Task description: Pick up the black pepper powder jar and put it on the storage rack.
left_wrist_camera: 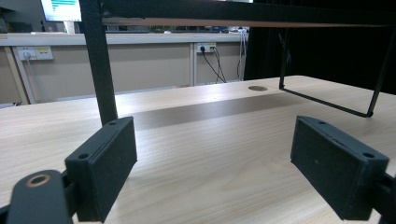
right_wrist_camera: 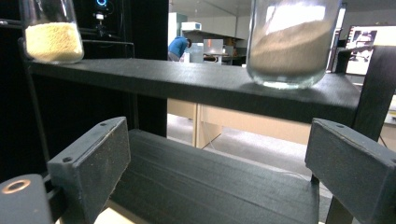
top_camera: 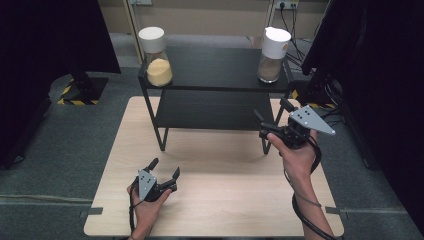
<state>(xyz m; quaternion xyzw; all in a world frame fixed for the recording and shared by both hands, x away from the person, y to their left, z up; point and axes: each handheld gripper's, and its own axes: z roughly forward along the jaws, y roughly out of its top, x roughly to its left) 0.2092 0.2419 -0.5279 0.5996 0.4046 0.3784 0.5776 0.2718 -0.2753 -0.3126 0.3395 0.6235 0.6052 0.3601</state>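
Reaching toward the rack (top_camera: 215, 70) on the bench (top_camera: 215, 200), the right tool (top_camera: 274, 116) lines up below the brown jar (top_camera: 271, 50).

The black two-tier rack stands at the bench's far half; a jar sits at each end of its top shelf. From the right tool, jaws spread and empty, the brown jar (right_wrist_camera: 292, 42) lies ahead and above, upright, just right of centre. That hand is much the nearer. It is clear glass with a white cap, partly filled with tan powder. The yellow jar (top_camera: 156, 52) stands well apart at the other end. The left tool (top_camera: 163, 172), spread and empty, rests low near the bench's front.
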